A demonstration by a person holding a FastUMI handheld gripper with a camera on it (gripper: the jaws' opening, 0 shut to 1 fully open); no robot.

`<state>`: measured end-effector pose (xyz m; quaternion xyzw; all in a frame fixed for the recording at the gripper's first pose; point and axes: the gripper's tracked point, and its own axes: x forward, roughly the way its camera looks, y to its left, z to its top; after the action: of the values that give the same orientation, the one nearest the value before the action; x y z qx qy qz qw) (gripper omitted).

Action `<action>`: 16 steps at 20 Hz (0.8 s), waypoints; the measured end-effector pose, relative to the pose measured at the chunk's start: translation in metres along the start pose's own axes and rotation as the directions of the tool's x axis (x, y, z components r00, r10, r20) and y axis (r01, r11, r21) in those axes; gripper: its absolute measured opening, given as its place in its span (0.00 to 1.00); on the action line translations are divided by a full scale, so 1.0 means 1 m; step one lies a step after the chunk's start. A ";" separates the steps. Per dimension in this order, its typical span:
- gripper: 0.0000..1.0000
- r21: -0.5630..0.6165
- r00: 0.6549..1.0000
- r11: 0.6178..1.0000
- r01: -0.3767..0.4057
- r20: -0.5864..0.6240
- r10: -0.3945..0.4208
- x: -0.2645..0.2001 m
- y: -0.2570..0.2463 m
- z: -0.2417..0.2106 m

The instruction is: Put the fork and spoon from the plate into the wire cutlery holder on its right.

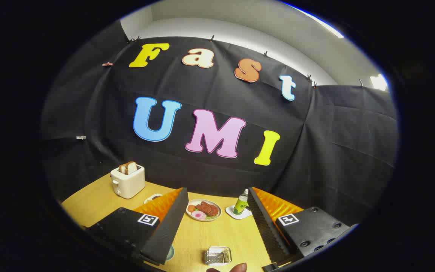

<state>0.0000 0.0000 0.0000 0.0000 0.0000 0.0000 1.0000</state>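
Gripper (217,211): fingers spread wide, holding nothing, above the wooden table (210,236).
Toaster (127,181): far left, bread in its slots.
Food plate (203,210): beyond the fingers, between them.
Wire cutlery holder (218,255): near, between the fingers.
Bottle (241,203): by the right finger, on a white dish (237,213).

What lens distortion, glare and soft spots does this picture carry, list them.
Gripper view: strong fisheye bends the table edge and booth wall; bright glare on the ceiling strip above; the toaster, food plate and bottle beyond the open gripper look sharp; the wire holder between the fingers looks slightly soft.
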 end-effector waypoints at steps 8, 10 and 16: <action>0.98 0.005 1.000 1.000 -0.010 -0.007 0.010 0.004 0.005 -0.006; 0.98 0.003 1.000 1.000 -0.016 -0.005 0.016 0.005 0.007 -0.006; 0.98 0.012 0.999 0.999 -0.032 -0.004 0.032 0.008 0.013 -0.008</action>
<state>0.0084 0.0134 -0.0075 0.0060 0.0023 0.0162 0.9998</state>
